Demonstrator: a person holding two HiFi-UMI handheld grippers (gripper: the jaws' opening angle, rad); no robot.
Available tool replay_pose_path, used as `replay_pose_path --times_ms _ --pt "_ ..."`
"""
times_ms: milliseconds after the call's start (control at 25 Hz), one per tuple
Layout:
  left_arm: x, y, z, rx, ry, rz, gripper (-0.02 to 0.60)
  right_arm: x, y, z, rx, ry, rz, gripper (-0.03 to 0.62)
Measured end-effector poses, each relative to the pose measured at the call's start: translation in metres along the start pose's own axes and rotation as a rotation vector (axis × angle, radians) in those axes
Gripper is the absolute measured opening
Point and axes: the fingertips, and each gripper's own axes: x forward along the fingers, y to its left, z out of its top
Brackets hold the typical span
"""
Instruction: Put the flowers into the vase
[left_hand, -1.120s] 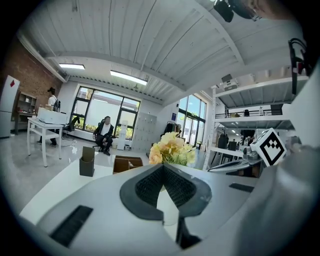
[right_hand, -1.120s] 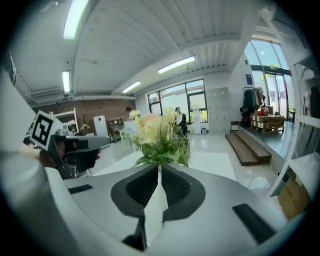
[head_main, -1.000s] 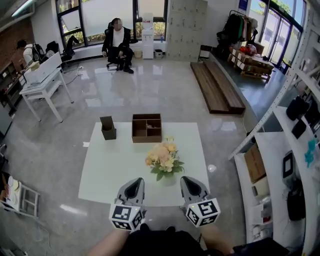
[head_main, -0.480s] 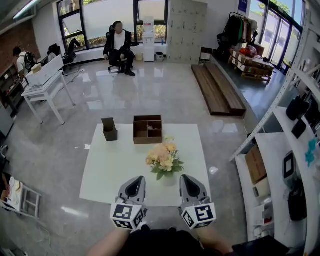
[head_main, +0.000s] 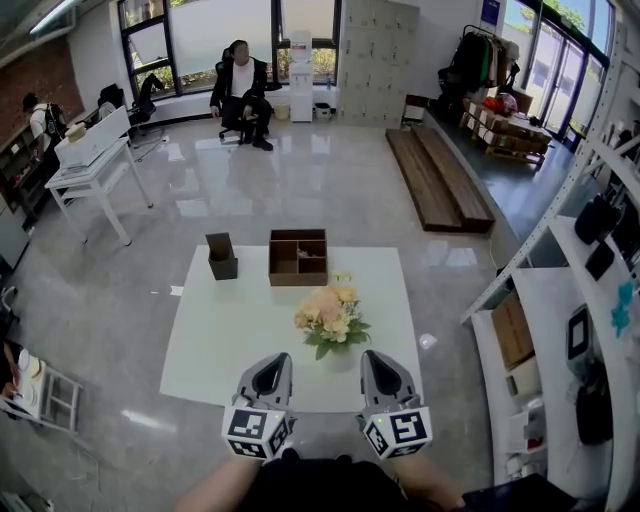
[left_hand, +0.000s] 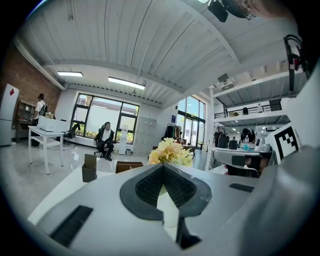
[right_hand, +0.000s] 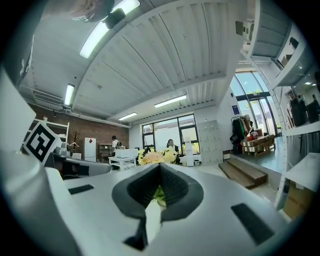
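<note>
Yellow flowers (head_main: 330, 315) apparently in vase (head_main: 340, 358) on table (head_main: 230, 320) | left gripper (head_main: 274, 358) closed, empty; right gripper (head_main: 372, 356) likewise

1. Our right gripper (head_main: 373, 357) has drawn back slightly toward us, and its rear end has swung inward, so it now lies more nearly parallel with the left gripper (head_main: 276, 358).
2. Our head view has drifted a little: the brown tray (head_main: 298, 258) and the dark holder (head_main: 221, 256) on the desk (head_main: 230, 330) sit a touch further right.
3. The person standing at the far left (head_main: 38, 112) has shifted leftward in the picture.
</note>
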Motion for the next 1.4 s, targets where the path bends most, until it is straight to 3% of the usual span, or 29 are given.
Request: replay_pose_path --times_ms 1400 --pt "0.004 -0.004 -0.010 -0.027 0.038 -0.015 0.006 0.000 -0.001 -0.009 -0.007 0.039 0.005 0.003"
